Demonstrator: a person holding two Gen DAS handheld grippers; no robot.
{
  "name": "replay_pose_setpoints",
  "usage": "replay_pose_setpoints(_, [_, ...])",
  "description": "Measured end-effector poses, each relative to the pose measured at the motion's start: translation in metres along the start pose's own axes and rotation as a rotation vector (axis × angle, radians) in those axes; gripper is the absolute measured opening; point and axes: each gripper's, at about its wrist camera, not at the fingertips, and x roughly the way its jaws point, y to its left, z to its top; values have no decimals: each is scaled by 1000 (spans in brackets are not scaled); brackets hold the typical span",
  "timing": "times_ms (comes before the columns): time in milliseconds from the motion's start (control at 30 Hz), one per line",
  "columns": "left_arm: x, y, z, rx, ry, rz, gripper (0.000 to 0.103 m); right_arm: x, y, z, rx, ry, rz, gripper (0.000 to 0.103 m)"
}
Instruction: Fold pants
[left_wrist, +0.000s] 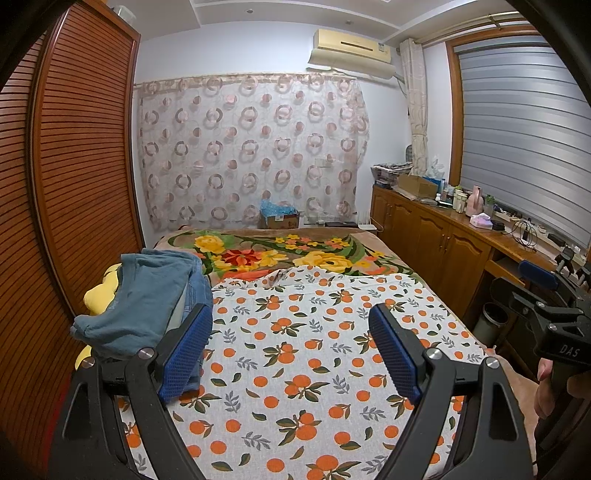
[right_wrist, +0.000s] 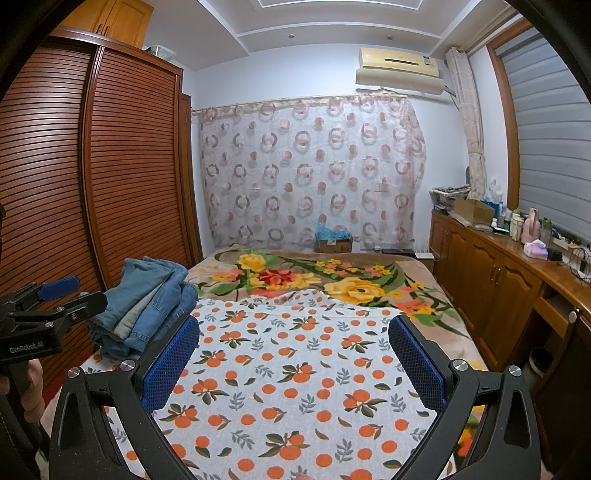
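Pants (right_wrist: 147, 306) lay in one folded denim stack at the bed's (right_wrist: 369, 288) left edge, beside our orange-print sheet (right_wrist: 295, 369). We held the left gripper (left_wrist: 291, 350), marked "GenRobot.AI", and the right gripper (right_wrist: 295, 362), marked "DAS", jaws spread, holding nothing.

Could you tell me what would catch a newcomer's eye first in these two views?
The orange-print sheet covering the near half of the bed stands out first, with the flowered blanket beyond it. At the bed's left edge, beside the slatted wardrobe, sits a stack of denim pants. Both open claws, the left claw and the right claw, hover over the sheet, holding nothing.
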Motion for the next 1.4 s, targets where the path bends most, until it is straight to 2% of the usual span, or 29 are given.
replay_pose_setpoints(600, [1, 2, 0, 1, -2, 7, 87, -1, 1, 0, -1, -1, 1, 102])
replay_pose_setpoints(933, [3, 19, -2, -3, -8, 24, 87, 0, 1, 0, 0, -2, 2, 102])
replay_pose_setpoints(1400, [3, 26, -3, -1, -12, 33, 87, -1, 1, 0, -2, -2, 3, 102])
